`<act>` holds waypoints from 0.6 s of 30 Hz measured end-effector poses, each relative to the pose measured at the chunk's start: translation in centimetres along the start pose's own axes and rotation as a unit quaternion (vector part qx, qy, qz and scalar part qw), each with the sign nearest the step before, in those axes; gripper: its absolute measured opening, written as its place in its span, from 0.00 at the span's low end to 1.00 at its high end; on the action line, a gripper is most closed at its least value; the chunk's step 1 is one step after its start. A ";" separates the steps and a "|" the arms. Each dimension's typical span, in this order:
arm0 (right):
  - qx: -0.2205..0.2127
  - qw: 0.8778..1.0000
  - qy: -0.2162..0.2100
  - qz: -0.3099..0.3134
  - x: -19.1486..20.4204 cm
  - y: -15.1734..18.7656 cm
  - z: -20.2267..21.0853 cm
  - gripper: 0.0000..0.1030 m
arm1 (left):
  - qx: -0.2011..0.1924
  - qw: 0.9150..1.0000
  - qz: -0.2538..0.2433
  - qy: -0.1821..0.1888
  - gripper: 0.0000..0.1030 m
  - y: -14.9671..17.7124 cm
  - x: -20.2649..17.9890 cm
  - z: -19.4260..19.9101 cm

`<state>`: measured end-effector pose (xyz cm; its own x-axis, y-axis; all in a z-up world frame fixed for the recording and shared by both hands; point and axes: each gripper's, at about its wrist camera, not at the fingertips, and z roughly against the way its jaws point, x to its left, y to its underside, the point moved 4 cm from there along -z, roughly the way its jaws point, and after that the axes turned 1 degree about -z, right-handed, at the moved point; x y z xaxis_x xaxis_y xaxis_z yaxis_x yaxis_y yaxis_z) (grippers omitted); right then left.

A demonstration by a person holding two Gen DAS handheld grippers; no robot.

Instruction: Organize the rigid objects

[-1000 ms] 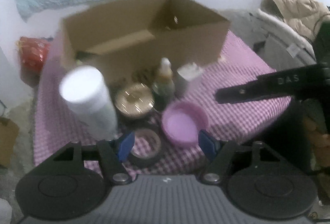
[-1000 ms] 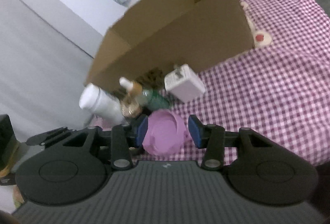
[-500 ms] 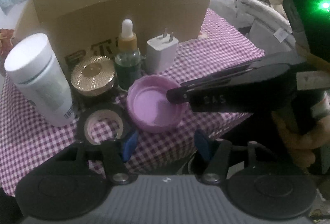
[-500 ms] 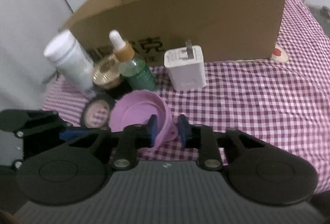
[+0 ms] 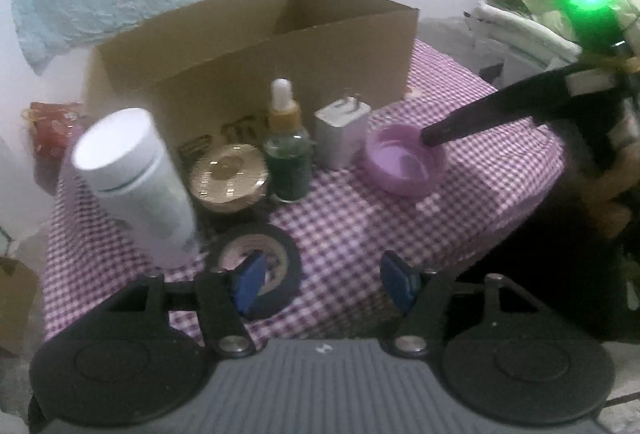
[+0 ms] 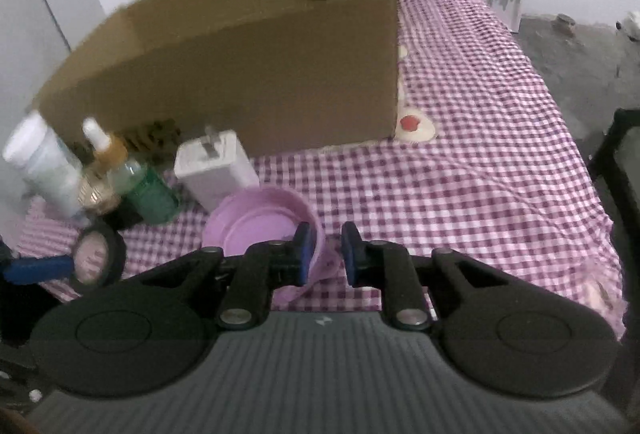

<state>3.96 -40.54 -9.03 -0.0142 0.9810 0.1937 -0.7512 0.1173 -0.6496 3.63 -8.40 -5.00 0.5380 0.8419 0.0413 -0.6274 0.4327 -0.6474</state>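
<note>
— Open brown cardboard box (image 6: 256, 74) behind; shallow round lilac plastic lid (image 6: 256, 230) pinched by its rim in right gripper (image 6: 323, 248), jaws opening slightly.
— Could slip, thin rim. Left gripper (image 5: 320, 284) opening, empty, over black tape roll (image 5: 260, 266).

Both wrist cameras look down and forward, close over the checked table (image 5: 360, 218); both show the cardboard box (image 6: 248, 82).

Cloth (image 6: 472, 170) right of box (image 6: 256, 82) lies bare.
</note>
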 end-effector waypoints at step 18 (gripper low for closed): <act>0.053 0.982 -0.175 0.043 11.2 1.4 1.1 0.36 | 0.034 0.998 0.045 -0.023 0.67 1.9 3.4 -2.1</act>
<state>2.04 -29.58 -6.97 -0.2924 0.8711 0.3945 -0.8012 0.0021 -0.5984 5.49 -5.38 -7.66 0.4519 0.8918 0.0220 -0.7092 0.3741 -0.5976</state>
